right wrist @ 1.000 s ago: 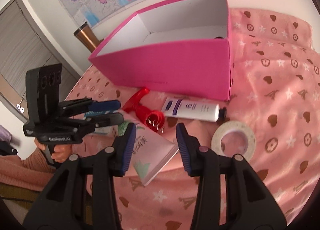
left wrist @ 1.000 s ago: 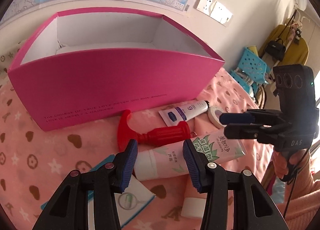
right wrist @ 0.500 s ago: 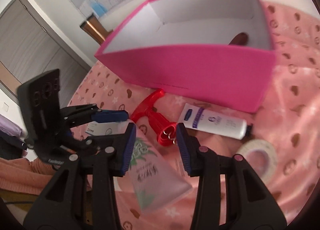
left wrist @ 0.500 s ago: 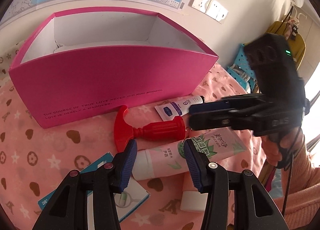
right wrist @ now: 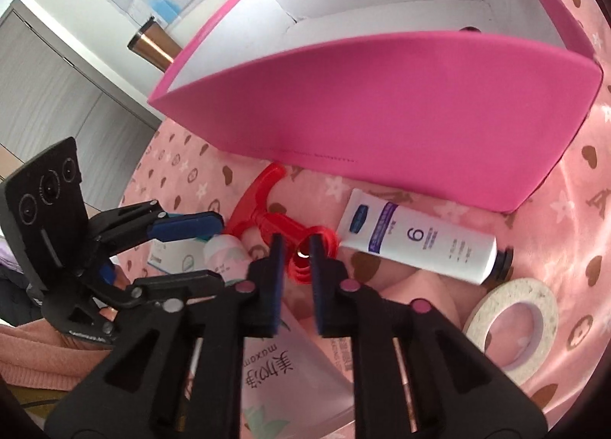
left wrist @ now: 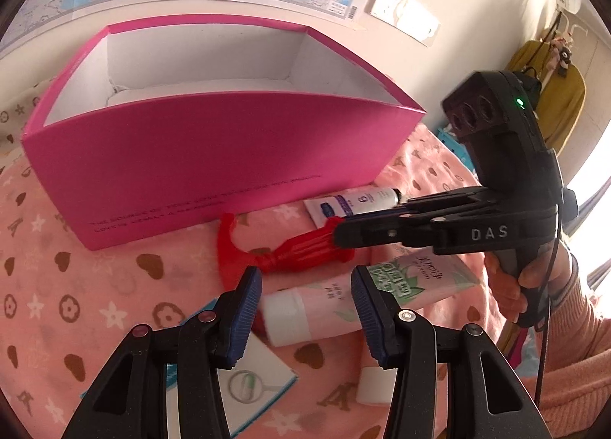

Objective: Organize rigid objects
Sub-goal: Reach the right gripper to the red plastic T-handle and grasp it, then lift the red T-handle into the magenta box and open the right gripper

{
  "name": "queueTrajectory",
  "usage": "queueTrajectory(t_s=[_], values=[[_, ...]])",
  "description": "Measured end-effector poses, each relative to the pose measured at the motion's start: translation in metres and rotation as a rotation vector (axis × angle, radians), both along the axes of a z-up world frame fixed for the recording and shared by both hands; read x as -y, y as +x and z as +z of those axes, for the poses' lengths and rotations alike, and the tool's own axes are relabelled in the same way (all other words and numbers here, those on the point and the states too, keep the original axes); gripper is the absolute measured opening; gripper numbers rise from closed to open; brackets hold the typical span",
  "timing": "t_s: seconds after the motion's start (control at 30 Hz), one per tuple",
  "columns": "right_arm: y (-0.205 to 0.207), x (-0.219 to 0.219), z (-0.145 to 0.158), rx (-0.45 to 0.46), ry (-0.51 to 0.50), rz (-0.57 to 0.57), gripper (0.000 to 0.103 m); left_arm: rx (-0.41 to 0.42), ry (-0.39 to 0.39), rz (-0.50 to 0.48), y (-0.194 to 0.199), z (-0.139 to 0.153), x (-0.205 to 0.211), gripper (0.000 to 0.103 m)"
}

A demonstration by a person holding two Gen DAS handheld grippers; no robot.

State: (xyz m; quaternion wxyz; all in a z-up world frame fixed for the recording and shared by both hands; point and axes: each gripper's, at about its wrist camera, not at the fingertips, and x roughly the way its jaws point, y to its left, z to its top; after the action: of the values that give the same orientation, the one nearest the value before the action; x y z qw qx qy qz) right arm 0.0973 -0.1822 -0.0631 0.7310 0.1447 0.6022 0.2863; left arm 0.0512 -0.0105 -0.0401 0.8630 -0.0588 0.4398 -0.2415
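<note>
A red T-handled plastic tool (left wrist: pixel 275 248) lies on the pink cloth in front of the open pink box (left wrist: pixel 214 167). My right gripper (right wrist: pixel 297 244) is closed onto the tool's ribbed round end (right wrist: pixel 305 259); it shows in the left wrist view (left wrist: pixel 338 227) reaching in from the right. My left gripper (left wrist: pixel 305 286) is open and empty, hovering over a pink tube with green leaves (left wrist: pixel 366 286). A white tube with a blue label (right wrist: pixel 416 244) lies beside the box.
A roll of white tape (right wrist: pixel 511 328) lies at the right. A blue-and-white leaflet (left wrist: pixel 252 389) and a small white block (left wrist: pixel 376 385) lie near the left gripper. A copper tumbler (right wrist: pixel 152 45) stands behind the box, by the wall.
My right gripper has moved forward and down to the red tool and narrowed its jaws onto the ribbed end. The left gripper has stayed open over the pink tube.
</note>
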Motion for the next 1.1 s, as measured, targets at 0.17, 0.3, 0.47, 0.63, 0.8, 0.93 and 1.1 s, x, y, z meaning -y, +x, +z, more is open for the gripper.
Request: queueTrajectory(t_s=[0.17, 0.3, 0.47, 0.63, 0.8, 0.93, 1.1], values=[[-0.002, 0.005, 0.009, 0.059, -0.016, -0.002, 0.008, -0.022, 0.001, 0.053, 0.011, -0.002, -0.014, 0.05], [-0.003, 0.013, 0.016, 0.094, -0.023, -0.018, 0.005, -0.053, -0.024, 0.047, 0.022, -0.009, -0.016, 0.05], [-0.003, 0.023, 0.018, 0.087, -0.023, -0.046, 0.006, -0.091, -0.022, 0.039, 0.03, -0.018, -0.012, 0.05], [-0.008, 0.012, 0.016, 0.05, 0.008, 0.004, 0.014, -0.105, -0.008, 0.044, 0.032, -0.021, -0.014, 0.05], [-0.004, 0.001, 0.002, 0.005, -0.002, 0.018, 0.017, -0.122, -0.011, 0.027, 0.032, -0.023, -0.013, 0.051], [-0.003, 0.002, 0.001, 0.012, 0.012, 0.008, 0.017, -0.133, -0.039, 0.021, 0.033, -0.024, -0.013, 0.054], [-0.011, -0.006, 0.013, 0.089, -0.015, 0.023, 0.017, -0.134, -0.075, 0.019, 0.033, -0.023, -0.012, 0.057]])
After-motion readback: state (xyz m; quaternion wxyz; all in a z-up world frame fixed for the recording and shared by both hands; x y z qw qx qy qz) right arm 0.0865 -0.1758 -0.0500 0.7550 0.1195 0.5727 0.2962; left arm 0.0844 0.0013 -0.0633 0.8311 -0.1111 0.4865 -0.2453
